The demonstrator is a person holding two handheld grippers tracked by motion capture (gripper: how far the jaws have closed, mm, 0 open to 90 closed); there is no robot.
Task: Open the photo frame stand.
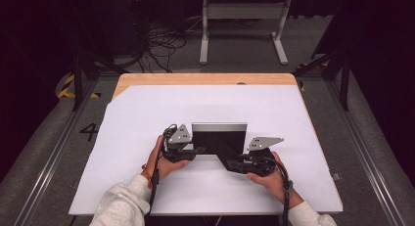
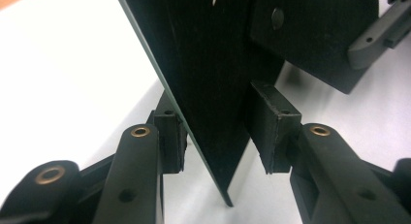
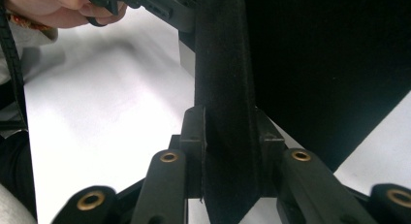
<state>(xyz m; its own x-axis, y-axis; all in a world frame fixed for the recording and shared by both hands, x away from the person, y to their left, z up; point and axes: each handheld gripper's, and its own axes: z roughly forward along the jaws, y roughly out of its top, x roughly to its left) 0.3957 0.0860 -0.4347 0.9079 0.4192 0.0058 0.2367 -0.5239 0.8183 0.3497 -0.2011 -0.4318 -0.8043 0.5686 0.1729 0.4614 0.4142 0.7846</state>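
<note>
Two hands come in from the bottom of the high view, sleeves in pale grey fleece, each wrapped around a gripper and angled inward toward the middle of the white sheet (image 1: 147, 113) that covers the wooden table (image 1: 205, 79).

Between them sits a black folder (image 1: 218, 143) with a grey upper edge; it rests on the sheet slightly toward the person's side, and one black corner juts down toward the right hand.

The left gripper (image 1: 198, 150) points to the right, its hand (image 1: 164, 160) curled around the body from the outside, wrist low on the sheet. In the left gripper view the folder's thin edge (image 2: 208, 112) stands upright between the jaws: one pad (image 2: 172, 136) touches its pale side, while the other pad (image 2: 274, 122) sits just beside the dark face — whether it actually presses there I cannot tell.

The right gripper (image 1: 232, 163) points to the left, its hand (image 1: 266, 174) cupped under and behind it. In the right gripper view a thick black flap (image 3: 225, 112) of the folder runs straight up between the jaws, and both pads (image 3: 194, 132) lie flat against it — a firm grip on both sides.
</note>
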